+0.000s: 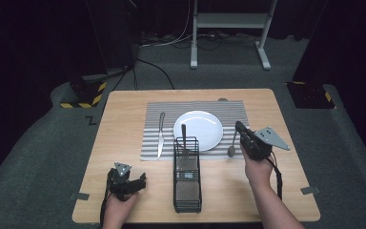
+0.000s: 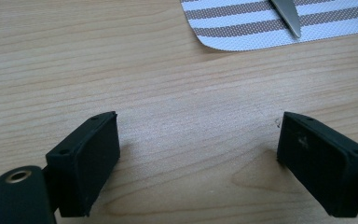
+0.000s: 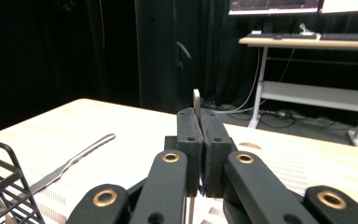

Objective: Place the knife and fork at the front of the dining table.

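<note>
Spoon [image 1: 232, 145] hangs in the right gripper [image 1: 242, 131], jaws clamped on its handle, bowl touching the placemat [image 1: 195, 107] by the plate [image 1: 205, 125] near the table's right edge. Lower it flat before releasing. Left gripper [image 2: 198, 154] rests wide, empty.

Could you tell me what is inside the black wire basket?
In the wire basket, one utensil stands at the far end, its handle rising above the rim. Its lower end is hidden behind the mesh, so I cannot tell its kind. The rest looks empty.
</note>
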A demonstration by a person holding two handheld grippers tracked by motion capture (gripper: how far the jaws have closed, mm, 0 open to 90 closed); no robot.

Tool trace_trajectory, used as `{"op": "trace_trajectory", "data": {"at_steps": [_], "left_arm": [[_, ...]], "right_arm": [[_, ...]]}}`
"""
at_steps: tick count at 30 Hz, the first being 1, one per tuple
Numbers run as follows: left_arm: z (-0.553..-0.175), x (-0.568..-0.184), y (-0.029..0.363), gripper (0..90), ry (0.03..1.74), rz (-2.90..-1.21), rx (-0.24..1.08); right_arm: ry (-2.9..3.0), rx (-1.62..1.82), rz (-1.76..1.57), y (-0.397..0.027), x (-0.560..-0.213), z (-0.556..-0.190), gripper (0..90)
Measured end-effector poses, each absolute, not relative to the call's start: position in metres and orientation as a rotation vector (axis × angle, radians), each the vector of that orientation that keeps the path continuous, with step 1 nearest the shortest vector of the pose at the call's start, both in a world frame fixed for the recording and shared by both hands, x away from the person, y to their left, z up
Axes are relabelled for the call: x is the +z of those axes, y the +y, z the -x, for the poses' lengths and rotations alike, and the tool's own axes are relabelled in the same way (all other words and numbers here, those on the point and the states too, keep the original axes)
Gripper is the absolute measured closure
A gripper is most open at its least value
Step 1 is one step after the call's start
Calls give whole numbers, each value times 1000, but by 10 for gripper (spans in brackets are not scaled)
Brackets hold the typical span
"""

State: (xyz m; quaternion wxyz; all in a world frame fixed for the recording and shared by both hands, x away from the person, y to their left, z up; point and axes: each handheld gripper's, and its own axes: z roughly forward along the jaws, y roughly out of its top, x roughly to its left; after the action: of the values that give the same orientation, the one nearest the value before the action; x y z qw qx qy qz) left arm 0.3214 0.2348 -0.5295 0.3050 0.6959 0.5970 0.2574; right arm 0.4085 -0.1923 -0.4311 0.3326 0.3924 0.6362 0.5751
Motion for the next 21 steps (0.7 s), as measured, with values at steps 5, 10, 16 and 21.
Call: {"op": "trace_trajectory", "data": {"at_steps": [5,10,16,21], "left_arm": [[-321,-529,235,130,1581,-1842,682],[-321,-529,235,131,1581,-1843,681],[-321,-529,235,130,1581,-1842,681],[-322,-529,235,130,1578,-1843,680]], "right_arm": [[1685,1472,-1032,-186,-437,-415,884],[1680,1469,-1062,-183,-440,-424,883],[1685,1458,-1100,-180,-442,-441,881],[1689,1457,-1137,-177,-445,-457,880]]}}
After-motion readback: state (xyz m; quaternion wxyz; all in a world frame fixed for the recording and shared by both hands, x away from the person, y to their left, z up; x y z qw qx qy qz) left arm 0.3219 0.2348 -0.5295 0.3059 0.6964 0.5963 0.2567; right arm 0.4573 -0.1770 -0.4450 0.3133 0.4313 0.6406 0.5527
